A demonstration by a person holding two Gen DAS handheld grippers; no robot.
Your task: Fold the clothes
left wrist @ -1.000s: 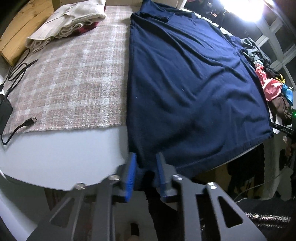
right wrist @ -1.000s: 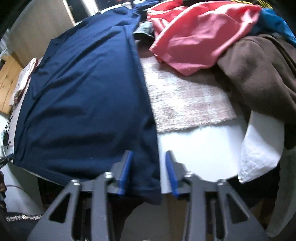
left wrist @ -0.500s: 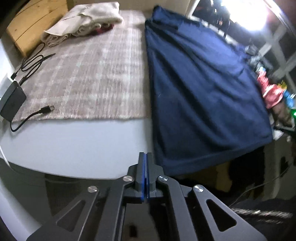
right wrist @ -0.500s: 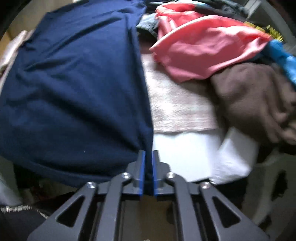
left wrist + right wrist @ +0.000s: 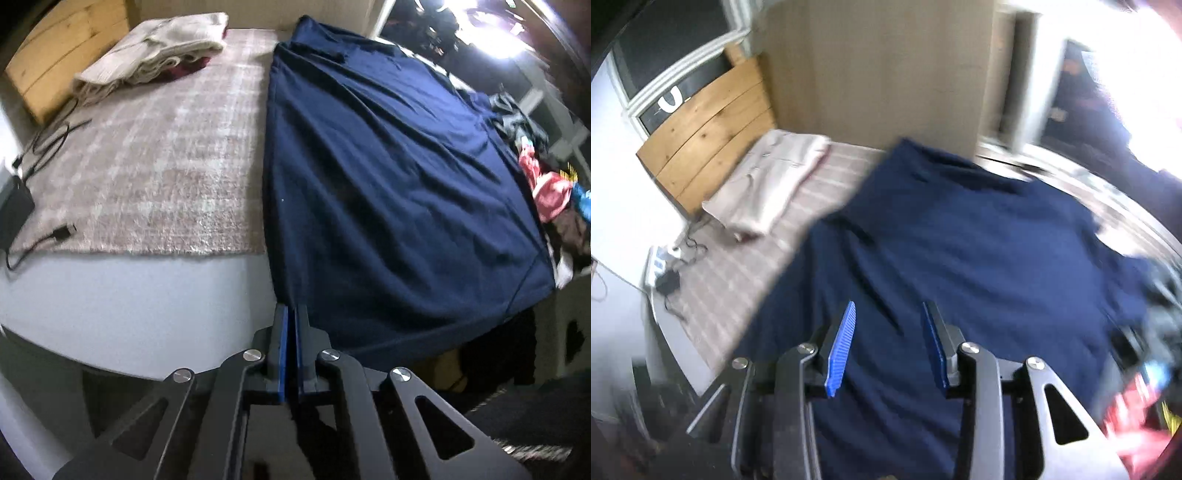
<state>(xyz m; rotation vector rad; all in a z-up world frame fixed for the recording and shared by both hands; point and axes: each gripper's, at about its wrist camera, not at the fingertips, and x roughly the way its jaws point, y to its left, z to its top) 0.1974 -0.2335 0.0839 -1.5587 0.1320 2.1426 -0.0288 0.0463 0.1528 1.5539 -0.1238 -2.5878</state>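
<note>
- The navy shirt lay spread flat over the plaid blanket on the white table, its hem hanging just past the near edge.
- The left gripper was clamped tight on the shirt's near left hem corner, a sliver of dark cloth pinched between the blue pads.
- The right gripper hovered above the middle of the shirt (that view was badly blurred), its jaws opening with nothing between them.
- Judged step: one side of the hem appeared secured while the other hand was free, so the fold itself seemed not yet begun.
- The next move probably called for the right gripper to come down on a matching edge or corner and close there, so both hands could lift evenly.
- A folded beige stack sat at the far left corner, well apart from the shirt.
</note>
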